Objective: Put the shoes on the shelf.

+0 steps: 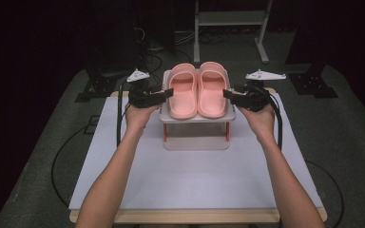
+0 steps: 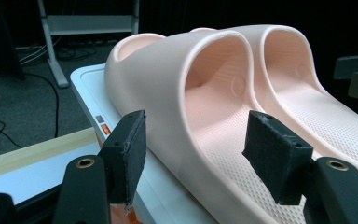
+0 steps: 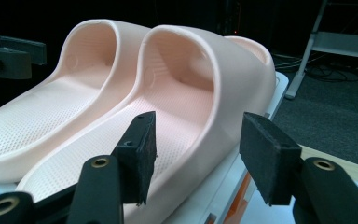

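Two pink slippers, the left slipper (image 1: 183, 97) and the right slipper (image 1: 212, 95), sit side by side on the top shelf of a small white rack (image 1: 197, 118) standing at the far middle of the tabletop (image 1: 190, 175), toes away from the person. The left gripper (image 1: 167, 93) comes in level at the rack's left edge, the right gripper (image 1: 228, 94) at its right edge. In each gripper view the jaws stand apart astride the outer side wall of the nearer slipper, pads clear of it, so nothing is held. My guess is the pair has been set squarely on the shelf, and the grippers flank it to keep both slippers aligned.
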### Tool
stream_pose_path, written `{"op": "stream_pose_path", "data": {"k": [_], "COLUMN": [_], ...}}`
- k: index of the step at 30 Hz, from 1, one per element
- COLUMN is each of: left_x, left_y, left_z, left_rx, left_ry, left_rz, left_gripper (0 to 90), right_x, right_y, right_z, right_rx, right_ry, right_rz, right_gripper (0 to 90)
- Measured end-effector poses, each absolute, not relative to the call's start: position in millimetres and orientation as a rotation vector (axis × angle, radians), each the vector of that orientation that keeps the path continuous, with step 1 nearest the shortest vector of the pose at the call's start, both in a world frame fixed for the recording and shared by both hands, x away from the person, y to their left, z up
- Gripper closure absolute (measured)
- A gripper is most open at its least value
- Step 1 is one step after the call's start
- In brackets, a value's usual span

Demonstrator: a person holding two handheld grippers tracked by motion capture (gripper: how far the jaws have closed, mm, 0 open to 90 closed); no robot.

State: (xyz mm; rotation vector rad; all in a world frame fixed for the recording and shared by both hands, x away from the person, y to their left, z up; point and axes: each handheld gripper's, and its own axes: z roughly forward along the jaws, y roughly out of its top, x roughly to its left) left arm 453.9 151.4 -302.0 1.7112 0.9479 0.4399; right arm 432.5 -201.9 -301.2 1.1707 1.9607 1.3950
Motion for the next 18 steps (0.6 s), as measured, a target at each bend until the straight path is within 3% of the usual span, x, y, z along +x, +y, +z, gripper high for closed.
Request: {"op": "stream_pose_path", "data": {"k": [18], "left_x": [439], "left_y": [155], "left_z": [-306], "left_rx": [1.691], "left_ry": [0.913], "left_rz": [0.42], "left_gripper": [37.4], "right_x": [416], "right_y": [-212], "right_z": [-309], "right_rx": [1.163], "right_ry": [1.965], "right_rz": [1.403], "right_gripper": [42.2]}}
